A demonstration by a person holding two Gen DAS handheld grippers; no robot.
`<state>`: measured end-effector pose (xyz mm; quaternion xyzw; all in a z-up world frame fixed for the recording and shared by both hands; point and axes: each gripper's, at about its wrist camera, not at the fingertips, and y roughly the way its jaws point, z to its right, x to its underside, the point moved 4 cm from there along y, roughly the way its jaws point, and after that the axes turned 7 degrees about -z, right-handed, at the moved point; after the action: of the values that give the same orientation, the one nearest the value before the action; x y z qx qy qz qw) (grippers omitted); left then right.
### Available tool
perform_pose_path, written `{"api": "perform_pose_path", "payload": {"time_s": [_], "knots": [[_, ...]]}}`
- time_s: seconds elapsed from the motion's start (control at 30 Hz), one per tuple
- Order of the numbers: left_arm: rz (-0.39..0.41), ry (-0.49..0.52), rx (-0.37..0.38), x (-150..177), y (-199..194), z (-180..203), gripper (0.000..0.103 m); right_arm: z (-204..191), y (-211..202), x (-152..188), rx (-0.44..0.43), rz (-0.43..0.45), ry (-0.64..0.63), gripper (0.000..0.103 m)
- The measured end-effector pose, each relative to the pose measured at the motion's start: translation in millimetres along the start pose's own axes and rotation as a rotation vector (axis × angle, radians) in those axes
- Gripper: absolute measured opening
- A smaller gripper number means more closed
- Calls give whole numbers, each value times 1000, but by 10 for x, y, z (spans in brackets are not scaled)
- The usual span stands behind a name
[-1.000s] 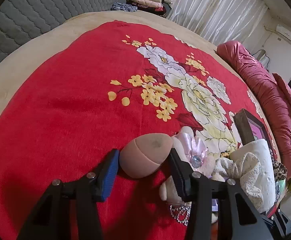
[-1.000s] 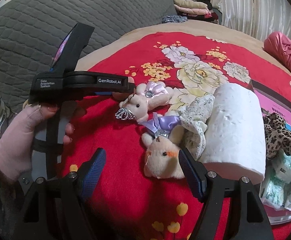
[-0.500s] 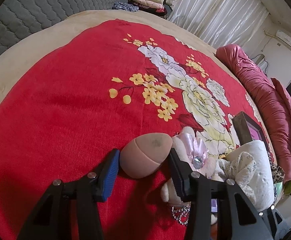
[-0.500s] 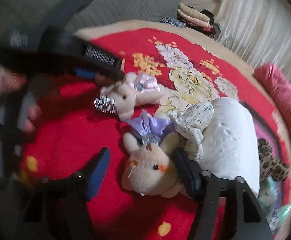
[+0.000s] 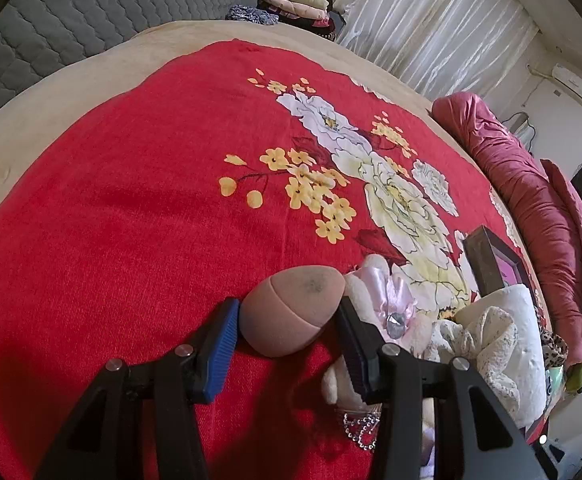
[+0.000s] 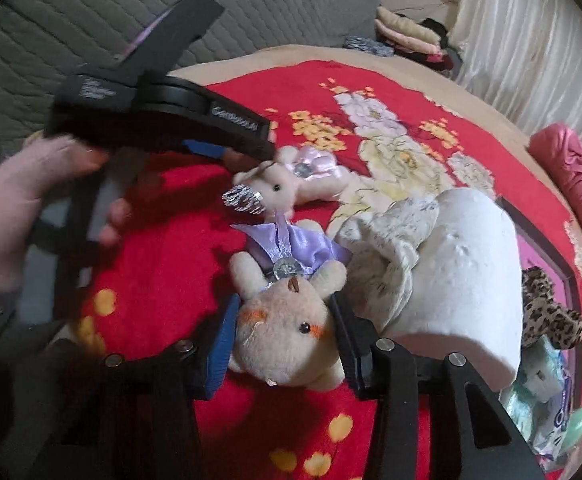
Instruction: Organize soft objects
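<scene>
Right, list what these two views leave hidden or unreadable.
- Left wrist view: pink-bow plush, body hidden behind the left gripper's finger.
- Right wrist view: print on the left gripper, blurred.
- Right wrist view: box contents, hidden by the paper roll and cut off at the edge.

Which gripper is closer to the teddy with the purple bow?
Right. The right gripper has the purple-bow teddy's head between its closing jaws. The left gripper holds the makeup sponge, beyond the pink-bow teddy.
</scene>
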<state>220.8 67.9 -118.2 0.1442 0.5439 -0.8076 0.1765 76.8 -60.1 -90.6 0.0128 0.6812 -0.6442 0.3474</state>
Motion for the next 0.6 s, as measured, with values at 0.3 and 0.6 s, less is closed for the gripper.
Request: {"api": "perform_pose_path", "payload": {"time_s": [0.3, 0.6], "knots": [[34, 2, -9, 47, -139, 17, 46, 31, -66, 81, -66, -4, 39, 47], [92, -2, -38, 113, -485, 35, 46, 51, -362, 66, -85, 77, 48, 47]]}}
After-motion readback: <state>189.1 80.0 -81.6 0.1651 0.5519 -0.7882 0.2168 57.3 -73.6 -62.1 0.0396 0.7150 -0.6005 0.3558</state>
